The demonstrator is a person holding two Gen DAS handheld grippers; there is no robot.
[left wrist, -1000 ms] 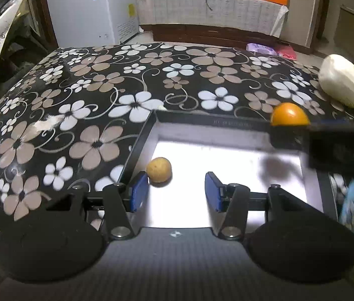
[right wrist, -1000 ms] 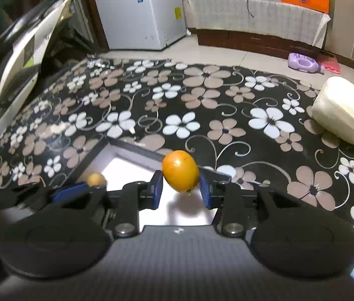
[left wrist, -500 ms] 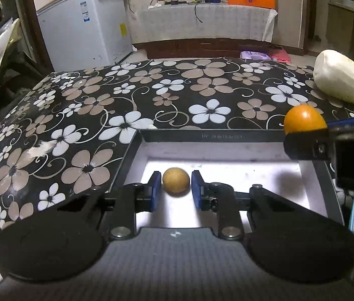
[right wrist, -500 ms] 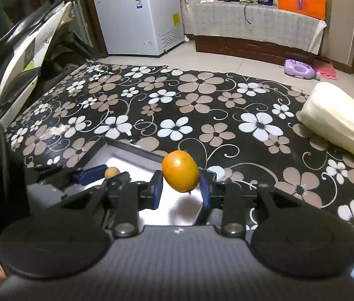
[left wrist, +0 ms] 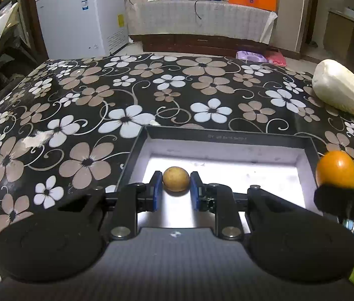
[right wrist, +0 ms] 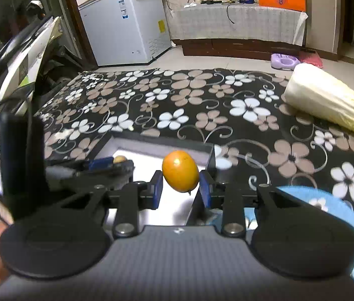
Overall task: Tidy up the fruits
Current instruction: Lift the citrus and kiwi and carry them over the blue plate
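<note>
The left hand-held gripper point(left wrist: 176, 190) sits low inside the tray point(left wrist: 227, 138), its blue fingers point(left wrist: 156, 193) closed narrowly on a small yellowish-brown fruit point(left wrist: 176, 182) that rests near the tray's left wall. From the right wrist view the same fruit point(right wrist: 119, 159) shows just past the left gripper's blue tips, over the white tray floor.

The right hand-held gripper point(right wrist: 180, 189) holds an orange fruit point(right wrist: 180, 170) pinched between its two blue fingers point(right wrist: 205, 190), with the fruit's small stem end pointing down. It hangs above the right part of the tray point(right wrist: 161, 143), close to the right wall. In the left wrist view that orange fruit point(left wrist: 336, 169) shows at the tray's right edge.

The tray stands on a bench point(left wrist: 101, 95) covered with a black flowered cloth. A pale cabbage point(right wrist: 327, 105) lies on the cloth, well apart from the tray, toward the far right.
</note>
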